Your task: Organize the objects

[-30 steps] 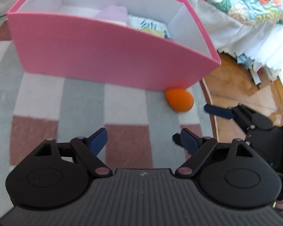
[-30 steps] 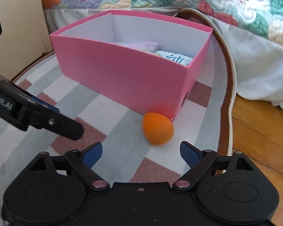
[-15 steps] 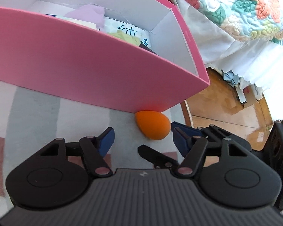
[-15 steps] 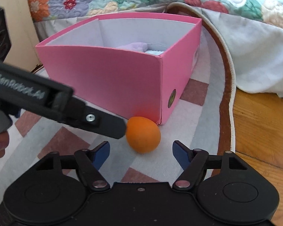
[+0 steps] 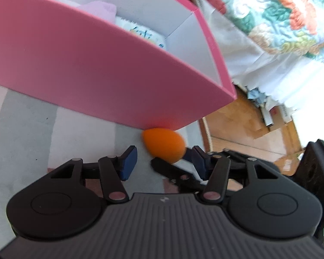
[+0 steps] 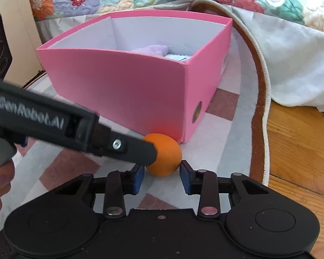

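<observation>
There is one orange egg-shaped sponge (image 6: pixel 165 157) and one pink box (image 6: pixel 127 90). Inside the box I count one lilac cloth (image 6: pixel 151 49) and one printed packet (image 5: pixel 143 35). Two grippers are visible, left (image 5: pixel 163 161) and right (image 6: pixel 162 177)

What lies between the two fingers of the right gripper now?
In the right wrist view, the orange egg-shaped sponge sits on the rug between the fingers of the right gripper. The left gripper reaches it from the left.
</observation>
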